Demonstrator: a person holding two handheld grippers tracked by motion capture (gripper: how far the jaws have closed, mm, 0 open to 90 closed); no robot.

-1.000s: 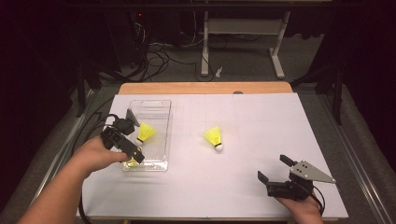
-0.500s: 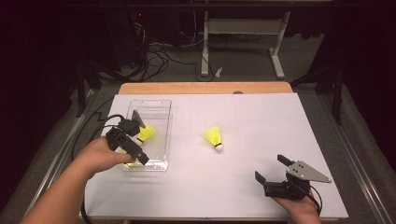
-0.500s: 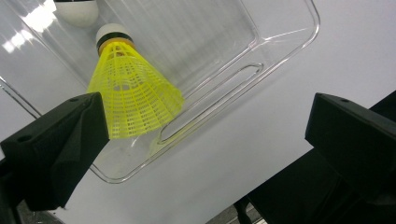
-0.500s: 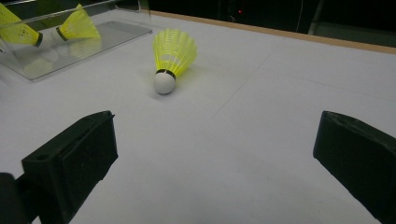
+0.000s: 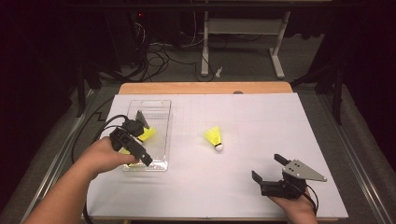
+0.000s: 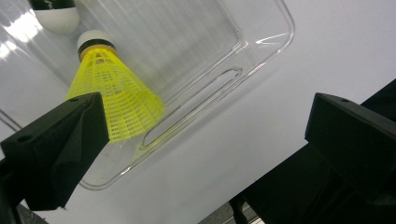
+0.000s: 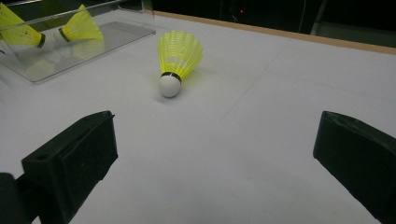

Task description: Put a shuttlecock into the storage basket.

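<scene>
A clear plastic tray (image 5: 161, 109) lies on the left of the white table. It holds two yellow shuttlecocks, one (image 6: 112, 98) with its cork toward the other's cork (image 6: 56, 16). My left gripper (image 5: 144, 139) hovers over the tray's near end. Its jaws stand wide open around nothing, and the nearer shuttlecock sits beside the left jaw (image 6: 205, 126). A third yellow shuttlecock (image 5: 214, 137) lies on the table's middle, cork toward me (image 7: 177, 56). My right gripper (image 5: 268, 167) rests near the front right, open and empty, facing that shuttlecock (image 7: 215, 158).
White paper covers the table (image 5: 261, 112), with a wooden strip (image 5: 205, 87) along the far edge. The tray (image 7: 93, 42) is at the upper left in the right gripper view. A black cable (image 5: 100, 128) trails off the left side. Table legs and wires lie on the dark floor beyond.
My left gripper has drifted slightly right over the tray's near end, still open. The right gripper has edged a little left. The shuttlecocks have not moved.
</scene>
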